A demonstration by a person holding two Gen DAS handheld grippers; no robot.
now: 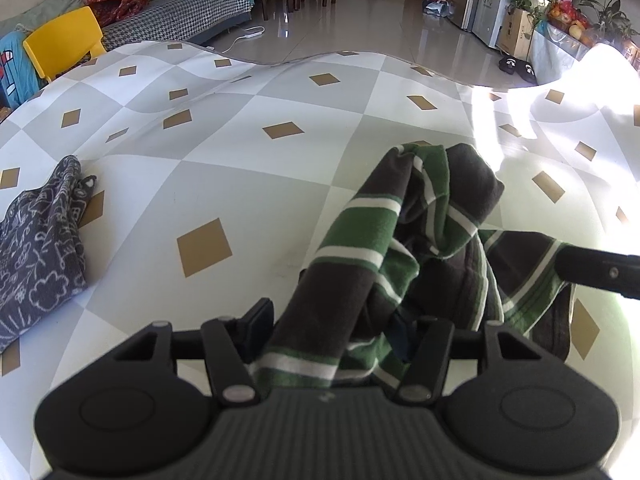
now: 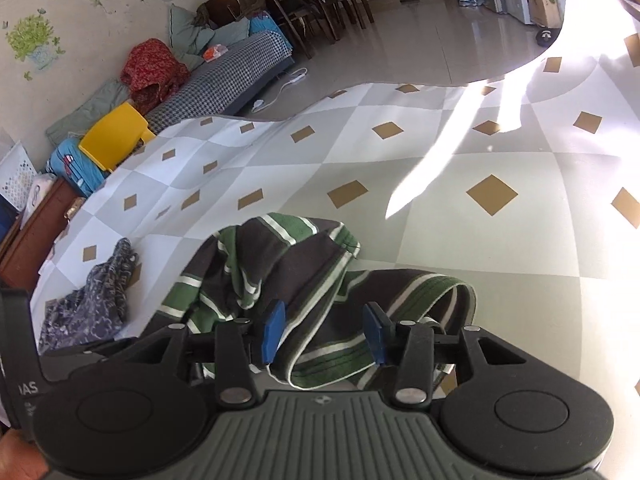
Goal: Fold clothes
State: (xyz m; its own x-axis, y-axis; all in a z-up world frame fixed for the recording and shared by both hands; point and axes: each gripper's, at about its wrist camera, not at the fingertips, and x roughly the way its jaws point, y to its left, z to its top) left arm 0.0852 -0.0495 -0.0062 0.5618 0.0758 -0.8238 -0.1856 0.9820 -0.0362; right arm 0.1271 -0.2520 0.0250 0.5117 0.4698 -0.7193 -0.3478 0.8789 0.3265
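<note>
A crumpled garment [image 1: 360, 240] in dark grey with green and white stripes lies on the checked tablecloth [image 1: 240, 152]. My left gripper [image 1: 344, 334] is open wide, its jaws on either side of the near end of the garment, and fabric fills the gap. From the right, one black finger [image 1: 600, 276] of the other gripper reaches the garment's striped edge. In the right wrist view the garment [image 2: 280, 256] runs between the blue pads [image 2: 274, 332] of my right gripper [image 2: 324, 332]. That gripper is open about halfway, with the hem lying flat between the jaws.
A second dark grey cloth with white doodle print [image 1: 40, 248] [image 2: 92, 304] lies bunched at the table's left. The tablecloth's [image 2: 480, 260] far edge curls up. Beyond it are a yellow chair [image 1: 64, 44] and a sofa [image 1: 180, 12]. Sunlight glares over the right side.
</note>
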